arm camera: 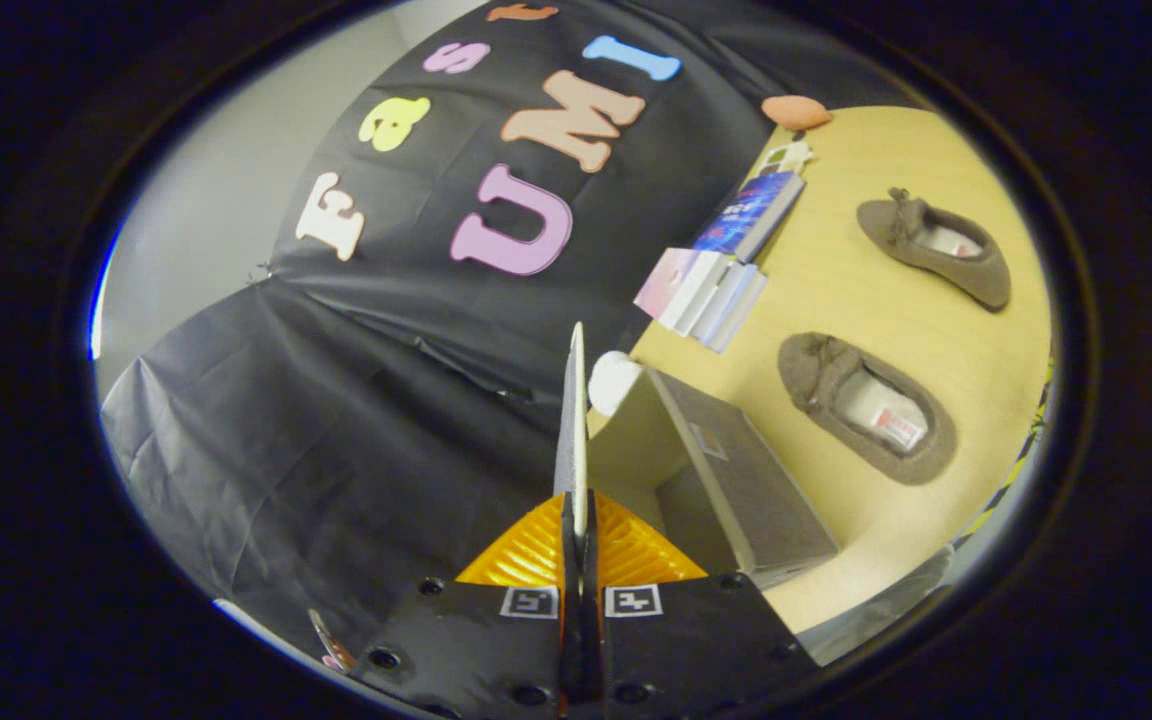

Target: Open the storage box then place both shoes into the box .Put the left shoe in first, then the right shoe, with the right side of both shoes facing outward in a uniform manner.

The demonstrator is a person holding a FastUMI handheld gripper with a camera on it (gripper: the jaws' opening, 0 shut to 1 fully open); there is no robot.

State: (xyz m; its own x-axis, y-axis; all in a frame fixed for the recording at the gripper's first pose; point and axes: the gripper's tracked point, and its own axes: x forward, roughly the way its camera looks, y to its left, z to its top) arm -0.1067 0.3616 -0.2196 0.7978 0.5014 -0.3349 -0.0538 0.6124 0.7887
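Observation:
My gripper [576, 525] is shut on the thin lid [577, 420] of the grey storage box [746, 480]. The lid stands edge-on between the fingers, lifted away from the box. The box lies just beside the fingers on the wooden table [836, 290], and its pale inside [631, 450] shows. Two brown slip-on shoes lie on the table beyond the box. The nearer shoe [866, 410] sits close to the box's side, with white paper stuffed inside. The farther shoe [936, 245] lies apart from it and has a small bow at its toe.
A stack of books [706, 290] and a blue book [751, 215] lie along the table's edge by the black cloth wall. A pinkish-orange lump [796, 112] rests at the far corner. A white round object [614, 380] sits behind the box. Striped tape [1006, 480] marks the table's other edge.

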